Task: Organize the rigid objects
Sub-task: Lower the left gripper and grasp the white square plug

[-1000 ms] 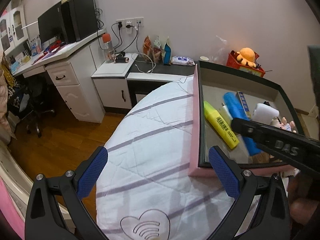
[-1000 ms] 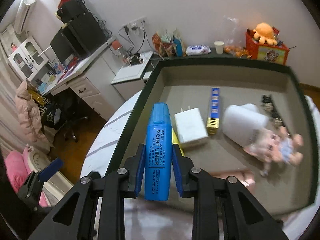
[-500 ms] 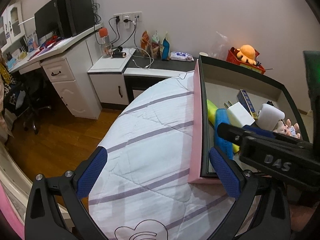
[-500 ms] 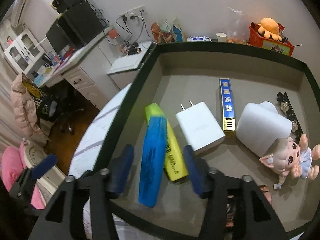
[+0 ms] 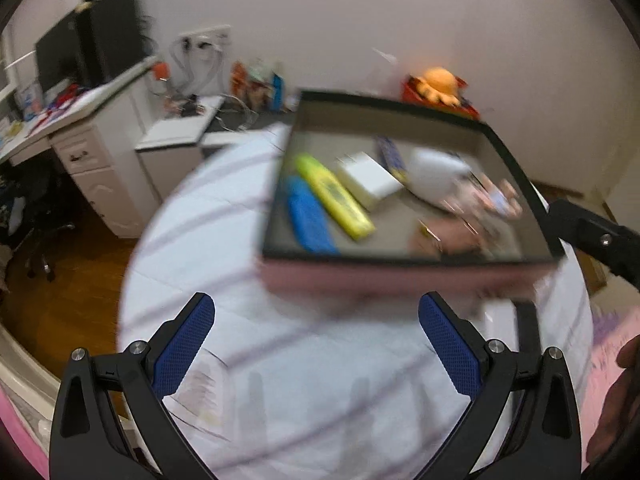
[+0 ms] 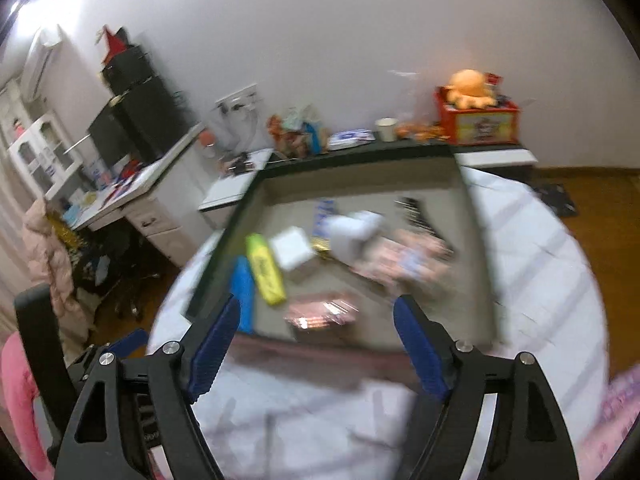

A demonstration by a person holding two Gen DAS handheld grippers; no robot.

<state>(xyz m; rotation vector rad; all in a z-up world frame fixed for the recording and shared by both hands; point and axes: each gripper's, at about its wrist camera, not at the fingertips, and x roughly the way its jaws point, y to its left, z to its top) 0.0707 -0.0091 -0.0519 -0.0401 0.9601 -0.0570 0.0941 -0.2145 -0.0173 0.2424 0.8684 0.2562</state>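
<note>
No text is legible: print on the yellow highlighter [image 5: 334,195] is blurred beyond reading

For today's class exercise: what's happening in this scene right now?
A person is sorting small items into a box on a bed. Both grippers, left and right, are open and hold nothing. The blue marker lies in the box beside the yellow marker, near a white charger. The frames are blurred.

Blue highlighter [image 5: 310,216] flat in box [image 5: 400,276], beside yellow highlighter [image 5: 334,196]
</note>
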